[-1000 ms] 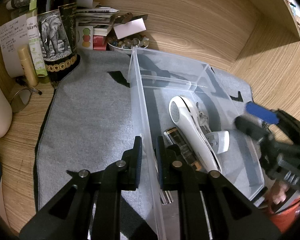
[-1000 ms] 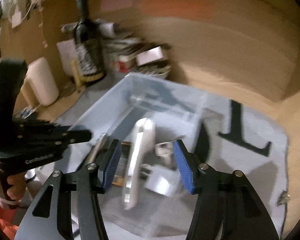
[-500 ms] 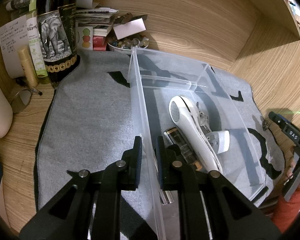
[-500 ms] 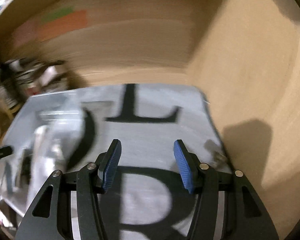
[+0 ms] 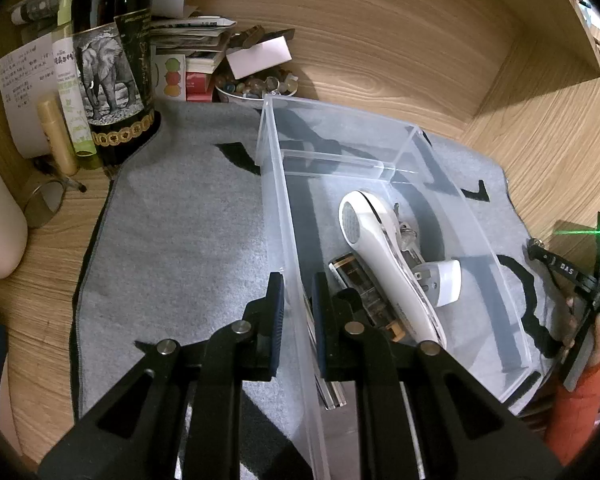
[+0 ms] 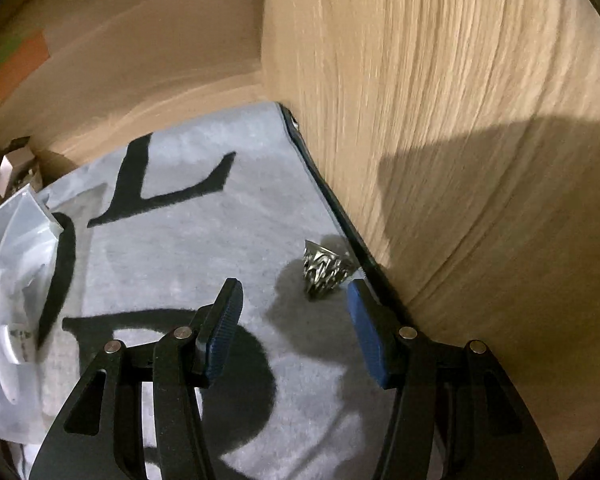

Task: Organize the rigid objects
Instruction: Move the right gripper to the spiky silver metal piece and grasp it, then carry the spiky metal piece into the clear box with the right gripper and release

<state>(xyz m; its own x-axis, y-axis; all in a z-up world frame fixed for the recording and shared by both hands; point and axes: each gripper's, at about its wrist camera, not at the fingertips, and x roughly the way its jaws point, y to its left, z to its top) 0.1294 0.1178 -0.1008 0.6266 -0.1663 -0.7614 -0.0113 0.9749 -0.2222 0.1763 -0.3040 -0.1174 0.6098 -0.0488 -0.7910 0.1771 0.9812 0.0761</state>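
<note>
My left gripper (image 5: 298,308) is shut on the left wall of a clear plastic box (image 5: 278,200), one pad on each side of the wall. In the box lie a white handheld device (image 5: 380,256), a white plug adapter (image 5: 446,284) and an amber rectangular item (image 5: 358,284). My right gripper (image 6: 294,292) is open and empty, low over the grey mat (image 6: 220,240). A small spiky metal object (image 6: 326,270) sits on the mat just ahead of its fingertips, nearer the right one. In the left wrist view the right gripper (image 5: 580,280) shows at the right edge.
A wooden side wall (image 6: 460,160) rises right beside the mat's right edge. At the back left stand a dark bottle with an elephant label (image 5: 112,76), a bowl of beads (image 5: 256,88), stacked papers (image 5: 192,36) and slim tubes (image 5: 58,140).
My right gripper has swung from above the box to the mat's right edge, rolling as it went, and now faces the small metal object. The left gripper has kept still on the box wall.
</note>
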